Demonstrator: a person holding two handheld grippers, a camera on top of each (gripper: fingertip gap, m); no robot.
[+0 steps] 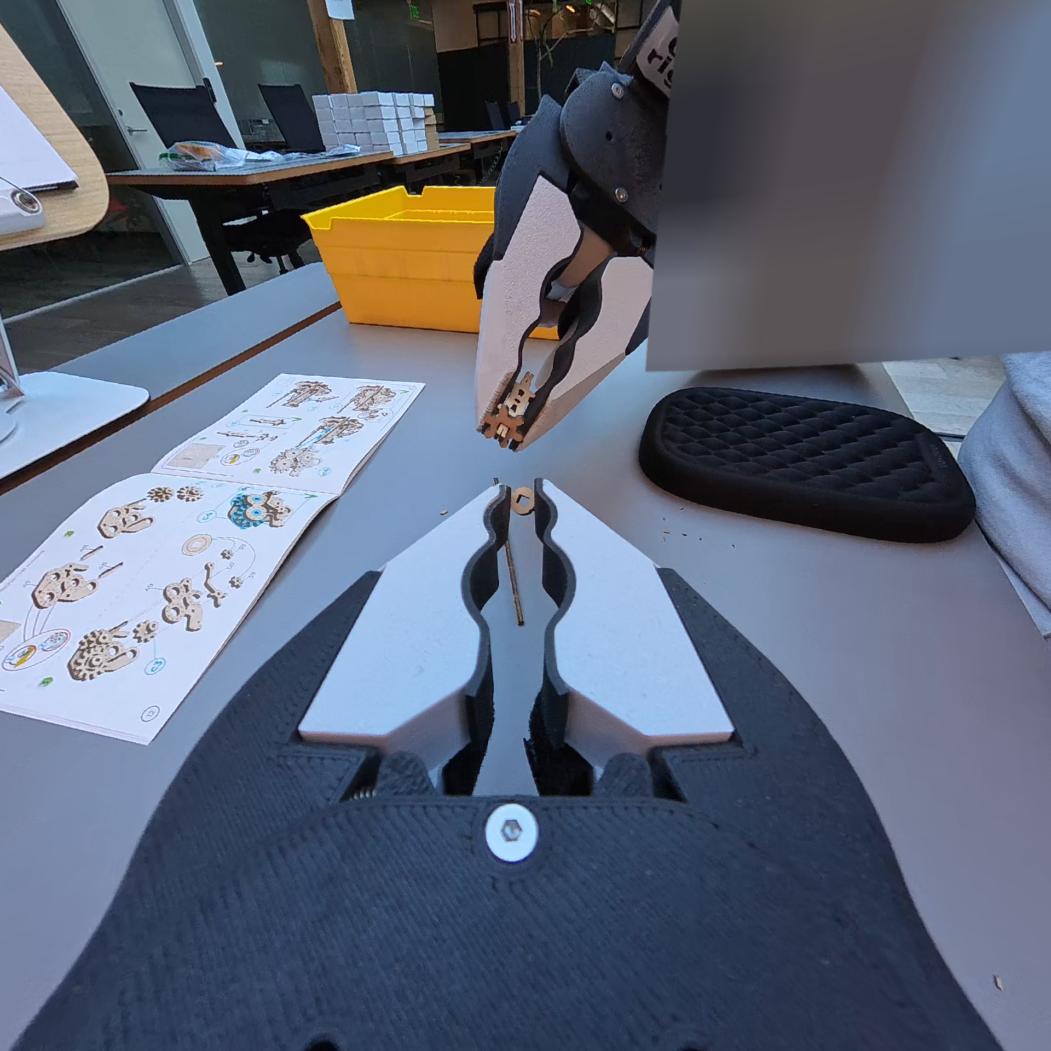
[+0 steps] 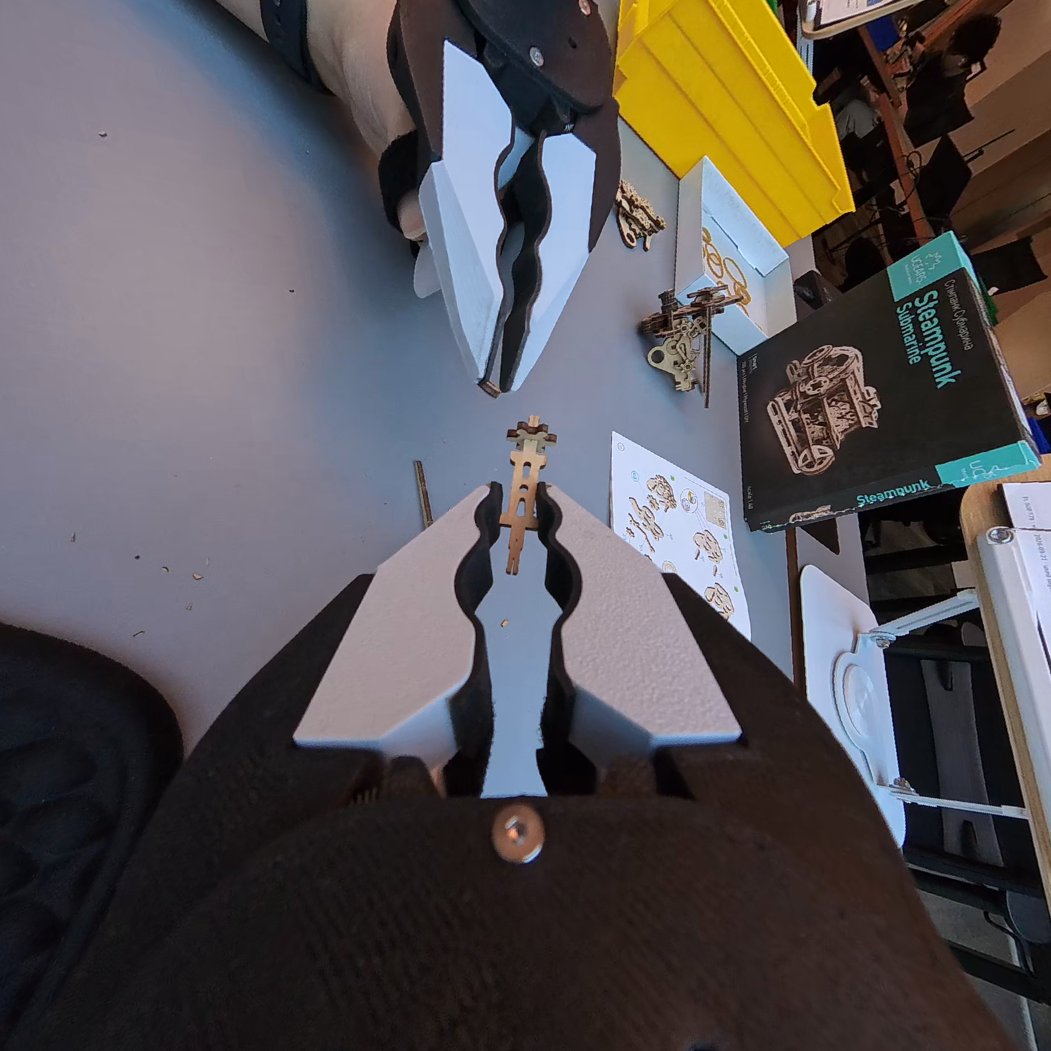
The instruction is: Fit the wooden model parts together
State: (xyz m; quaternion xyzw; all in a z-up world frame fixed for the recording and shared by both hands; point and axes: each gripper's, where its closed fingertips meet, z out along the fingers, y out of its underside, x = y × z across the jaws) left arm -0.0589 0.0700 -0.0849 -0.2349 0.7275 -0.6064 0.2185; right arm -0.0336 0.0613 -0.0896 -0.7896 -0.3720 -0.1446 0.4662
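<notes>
My right gripper (image 2: 518,495) is shut on a flat wooden axle piece (image 2: 524,497) with a small wooden gear (image 2: 532,439) on its far end. In the left wrist view it (image 1: 505,435) hangs tip-down above the grey table (image 1: 398,739), with the gear (image 1: 503,423) at its tips. My left gripper (image 1: 520,492) is shut on a small wooden ring (image 1: 521,499) at its very tips. In the right wrist view it (image 2: 496,389) points at the gear, a short gap away. A thin wooden stick (image 1: 514,580) lies on the table under my left gripper.
An open instruction booklet (image 1: 187,540) lies at the left. A yellow bin (image 1: 409,256) stands behind, and a black padded rest (image 1: 807,460) lies at the right. Two part-built wooden assemblies (image 2: 679,341), a white tray (image 2: 733,256) and the dark kit box (image 2: 876,387) sit together on the table. Left and right tips are no more than a few centimetres apart. From the right gripper's tips to the thin wooden stick (image 1: 514,580) is close to 7 cm. My right wrist view (image 2: 423,510) looks at it from another angle.
</notes>
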